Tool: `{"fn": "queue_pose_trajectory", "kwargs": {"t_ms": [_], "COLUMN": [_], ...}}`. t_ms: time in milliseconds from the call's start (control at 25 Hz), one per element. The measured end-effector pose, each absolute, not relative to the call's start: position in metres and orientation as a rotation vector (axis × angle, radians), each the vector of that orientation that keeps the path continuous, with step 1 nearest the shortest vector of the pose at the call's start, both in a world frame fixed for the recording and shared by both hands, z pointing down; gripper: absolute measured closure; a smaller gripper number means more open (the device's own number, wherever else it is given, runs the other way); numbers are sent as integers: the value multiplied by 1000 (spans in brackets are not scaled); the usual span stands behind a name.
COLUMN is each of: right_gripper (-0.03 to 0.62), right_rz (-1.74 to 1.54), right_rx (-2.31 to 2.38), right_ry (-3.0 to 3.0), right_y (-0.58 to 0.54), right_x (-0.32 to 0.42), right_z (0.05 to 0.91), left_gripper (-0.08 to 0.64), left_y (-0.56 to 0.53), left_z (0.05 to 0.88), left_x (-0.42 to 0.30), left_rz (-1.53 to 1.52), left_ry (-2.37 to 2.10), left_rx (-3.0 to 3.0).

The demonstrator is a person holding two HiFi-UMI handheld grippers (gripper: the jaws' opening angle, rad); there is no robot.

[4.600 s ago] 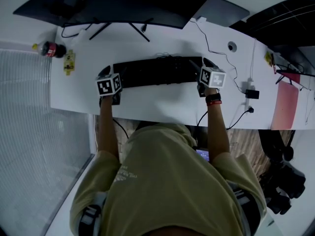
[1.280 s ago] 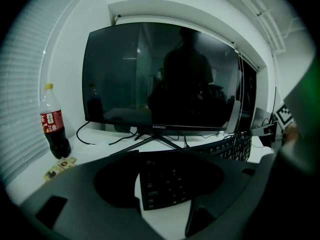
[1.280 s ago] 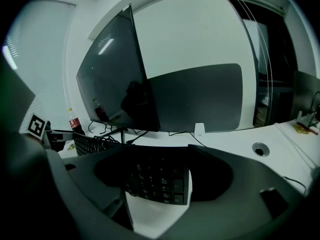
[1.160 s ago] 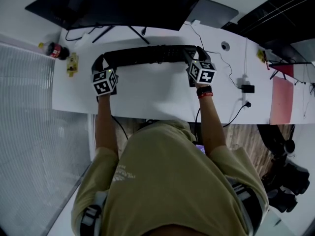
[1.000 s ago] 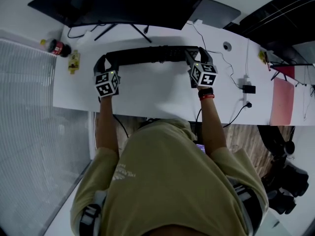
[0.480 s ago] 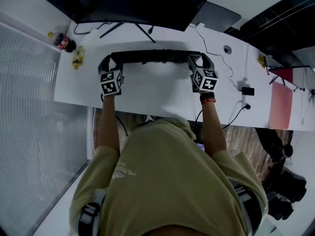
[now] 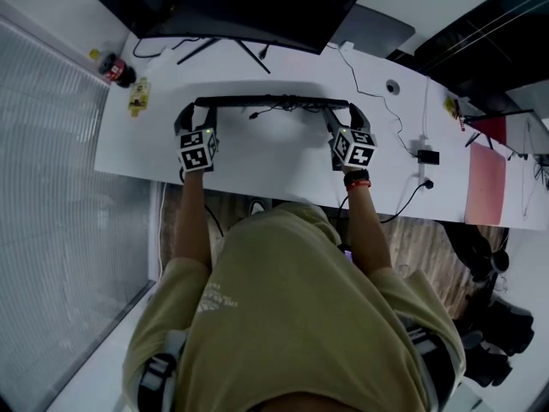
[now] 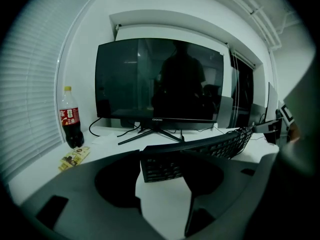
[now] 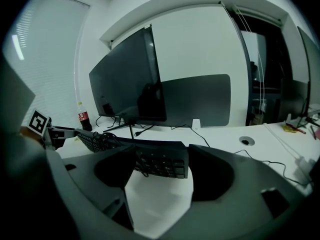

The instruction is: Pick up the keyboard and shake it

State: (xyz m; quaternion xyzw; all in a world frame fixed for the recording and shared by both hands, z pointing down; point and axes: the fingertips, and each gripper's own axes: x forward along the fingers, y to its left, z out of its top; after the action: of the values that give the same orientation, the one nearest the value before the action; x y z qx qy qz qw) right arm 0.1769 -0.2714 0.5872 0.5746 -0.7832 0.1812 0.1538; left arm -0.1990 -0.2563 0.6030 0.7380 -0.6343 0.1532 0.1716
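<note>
The flat black plastic keyboard [image 7: 273, 102] hangs clear of the smooth white counter [image 7: 274, 166], bridging the two claws. The left claw [image 8: 161, 156] pinches its left end between matte grey moulded jaws. The right claw [image 9: 162, 156] pinches the number-pad end. Beyond both claws stands a glossy black monitor [image 8: 159, 79]. A red-labelled plastic cola bottle [image 8: 70, 119] stands left of the left claw.

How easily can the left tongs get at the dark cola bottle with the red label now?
Probably not yet: the left tongs are closed on the end of the black keyboard. The dark cola bottle stands apart at their left; otherwise the way looks free.
</note>
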Motion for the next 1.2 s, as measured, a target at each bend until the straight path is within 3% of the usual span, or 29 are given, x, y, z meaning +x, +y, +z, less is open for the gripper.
{"fn": "queue_pose_trajectory", "kwargs": {"t_ms": [1200], "right_gripper": [256], "right_rz": [518], "right_rx": [1636], "right_ry": [-2220], "right_y": [-207], "right_x": [180], "right_z": [621], "left_gripper": [308], "left_y": [-198], "left_z": [638], "left_x": [-196], "left_rz": [530], "left_ry": [-1760], "left_rx": [2064]}}
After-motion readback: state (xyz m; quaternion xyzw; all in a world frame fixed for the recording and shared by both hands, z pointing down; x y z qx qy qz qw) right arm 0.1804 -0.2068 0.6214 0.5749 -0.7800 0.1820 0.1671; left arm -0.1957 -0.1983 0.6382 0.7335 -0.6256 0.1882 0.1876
